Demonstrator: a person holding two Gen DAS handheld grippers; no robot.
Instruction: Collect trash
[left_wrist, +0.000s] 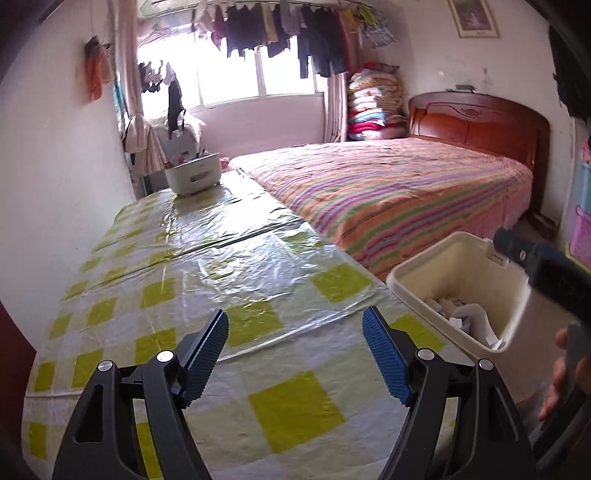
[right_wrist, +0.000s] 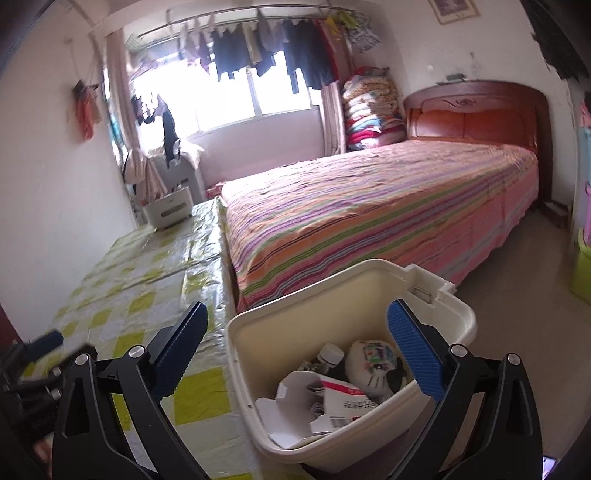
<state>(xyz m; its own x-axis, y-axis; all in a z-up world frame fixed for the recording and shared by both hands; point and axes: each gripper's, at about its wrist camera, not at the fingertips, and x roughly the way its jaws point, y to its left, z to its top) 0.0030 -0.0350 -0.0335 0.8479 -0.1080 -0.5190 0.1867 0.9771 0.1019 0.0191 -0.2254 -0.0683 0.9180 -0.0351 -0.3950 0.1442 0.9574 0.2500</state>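
A cream plastic trash bin stands beside the table's right edge; it also shows in the left wrist view. Inside lie a torn white and red carton, a small bottle and a round white plush toy. My right gripper is open and empty, above the bin's near rim. My left gripper is open and empty above the table with the green checked cloth. The right gripper's body shows blurred over the bin in the left wrist view.
A white box-shaped container stands at the table's far end. A bed with a striped cover runs along the table's right side. A stack of folded quilts is by the window. Coloured baskets stand at the far right.
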